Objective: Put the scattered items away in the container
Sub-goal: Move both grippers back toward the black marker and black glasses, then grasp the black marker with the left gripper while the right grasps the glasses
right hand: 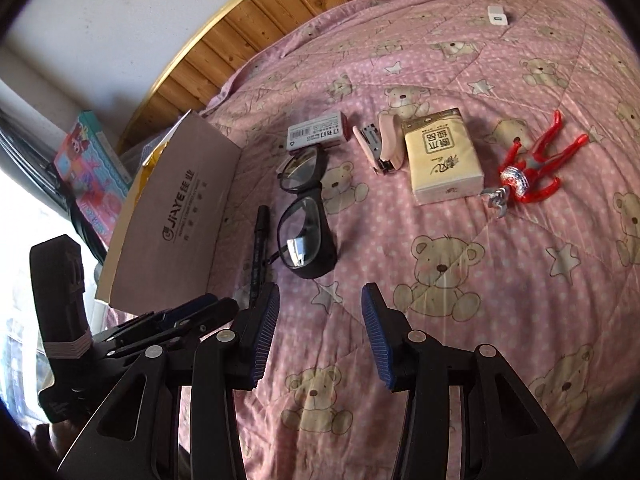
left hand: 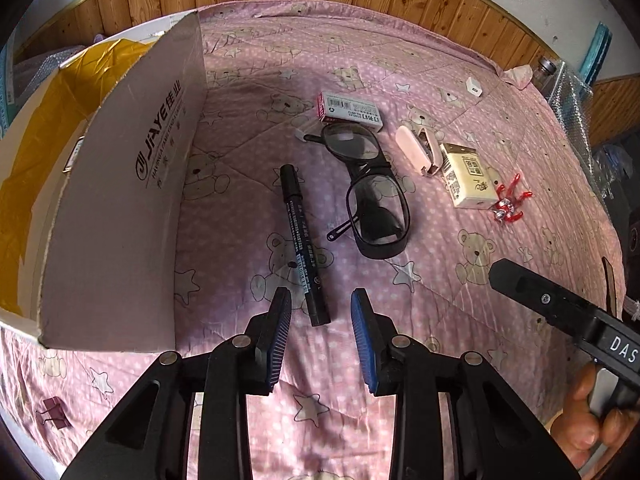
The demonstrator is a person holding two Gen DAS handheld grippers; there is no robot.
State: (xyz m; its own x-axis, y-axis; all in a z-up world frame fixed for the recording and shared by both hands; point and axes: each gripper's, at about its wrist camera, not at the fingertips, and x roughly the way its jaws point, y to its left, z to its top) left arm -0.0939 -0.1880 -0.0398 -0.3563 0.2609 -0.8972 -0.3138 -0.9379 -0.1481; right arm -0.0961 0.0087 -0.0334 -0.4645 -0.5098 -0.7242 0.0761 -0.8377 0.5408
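Hovering over the pink bear-print bed [left hand: 460, 60], both hand-held grippers are spread and empty.
Left hand-held gripper [left hand: 321, 334] straddles the near end of the black marker [left hand: 301, 240]; right hand-held gripper [right hand: 320, 336] hangs nearer the glasses [right hand: 306, 214]. Cardboard box [left hand: 120, 200] stands left; staple box [left hand: 350, 107], stapler [left hand: 418, 150], tissue pack [left hand: 466, 176] and red figure [right hand: 532, 168] lie scattered.

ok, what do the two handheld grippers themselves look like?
Same build: the left gripper and right gripper have black cut-out linkage arms with silver pivot pins and ribbed blue pads. The right gripper's black body carries white "DAS" lettering. No sleeves visible.
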